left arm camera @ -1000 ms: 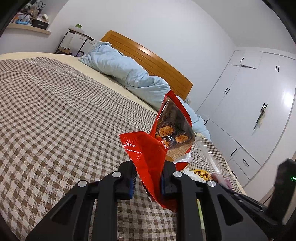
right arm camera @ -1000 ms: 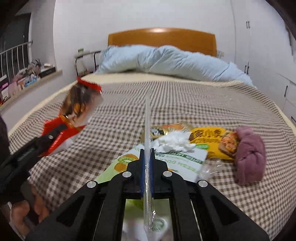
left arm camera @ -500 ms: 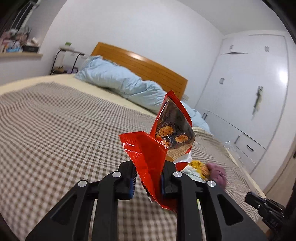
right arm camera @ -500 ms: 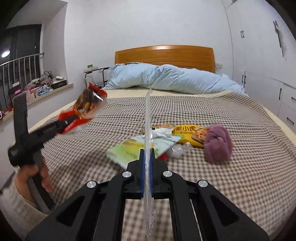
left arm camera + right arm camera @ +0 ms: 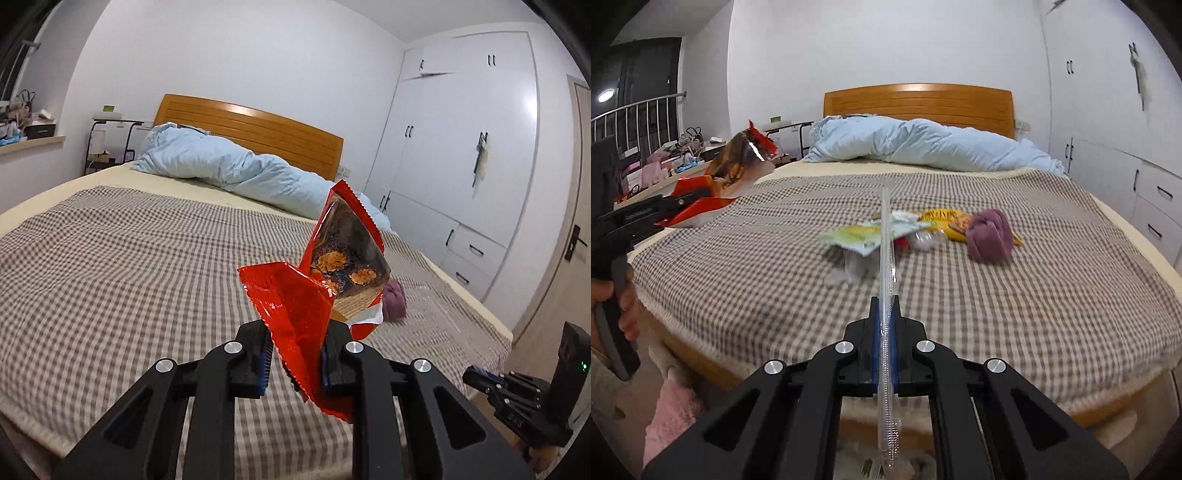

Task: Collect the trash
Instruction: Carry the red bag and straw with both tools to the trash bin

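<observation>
red wrapper [image 5: 295, 317] gripped, clear strip [image 5: 885, 258] pinched — bed [image 5: 1034, 295]

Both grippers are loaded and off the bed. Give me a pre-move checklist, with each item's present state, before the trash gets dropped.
1. Left gripper holds the red snack bag: ok, jaws clamped on its crumpled end.
2. Right gripper holds the clear plastic strip: ok, pinched between shut jaws.
3. Trash bin located: cannot tell, none in either view.
4. Bed cleared: not ok; green wrapper, yellow wrapper and clear plastic remain on the checked blanket.
5. Purple cloth bundle is trash: cannot tell.
</observation>
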`<state>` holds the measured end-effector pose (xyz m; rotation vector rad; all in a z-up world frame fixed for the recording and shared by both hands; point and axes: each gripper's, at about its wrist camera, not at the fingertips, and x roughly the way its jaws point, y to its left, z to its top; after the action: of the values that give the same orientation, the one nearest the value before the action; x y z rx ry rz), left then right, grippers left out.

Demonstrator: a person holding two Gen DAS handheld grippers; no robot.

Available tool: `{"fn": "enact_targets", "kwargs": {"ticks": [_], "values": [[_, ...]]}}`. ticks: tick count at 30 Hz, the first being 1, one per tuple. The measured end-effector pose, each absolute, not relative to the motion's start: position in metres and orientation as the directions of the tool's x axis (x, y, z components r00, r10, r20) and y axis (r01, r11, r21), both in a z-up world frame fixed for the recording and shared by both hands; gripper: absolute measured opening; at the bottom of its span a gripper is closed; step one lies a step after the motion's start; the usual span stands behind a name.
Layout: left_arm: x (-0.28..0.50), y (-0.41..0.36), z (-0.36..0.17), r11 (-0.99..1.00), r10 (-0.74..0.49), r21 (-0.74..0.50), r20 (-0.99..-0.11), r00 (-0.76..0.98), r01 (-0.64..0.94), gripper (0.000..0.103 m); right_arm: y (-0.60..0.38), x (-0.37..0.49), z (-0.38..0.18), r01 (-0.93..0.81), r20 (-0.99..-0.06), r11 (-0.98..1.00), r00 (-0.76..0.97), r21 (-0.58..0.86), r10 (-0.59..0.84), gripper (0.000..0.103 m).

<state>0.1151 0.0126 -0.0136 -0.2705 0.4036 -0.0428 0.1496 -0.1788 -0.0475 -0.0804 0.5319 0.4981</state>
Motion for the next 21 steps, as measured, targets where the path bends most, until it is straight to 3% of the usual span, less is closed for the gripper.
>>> {"fn": "enact_targets", "kwargs": {"ticks": [21], "values": [[0.021,-0.027,-0.084,0.944,-0.223,-0.326,-0.529,0.819,0.046,0.017,-0.213,0.073,-0.092,-0.528,-0.569,0.844,0.668,0.093,0.480,0.005]]}}
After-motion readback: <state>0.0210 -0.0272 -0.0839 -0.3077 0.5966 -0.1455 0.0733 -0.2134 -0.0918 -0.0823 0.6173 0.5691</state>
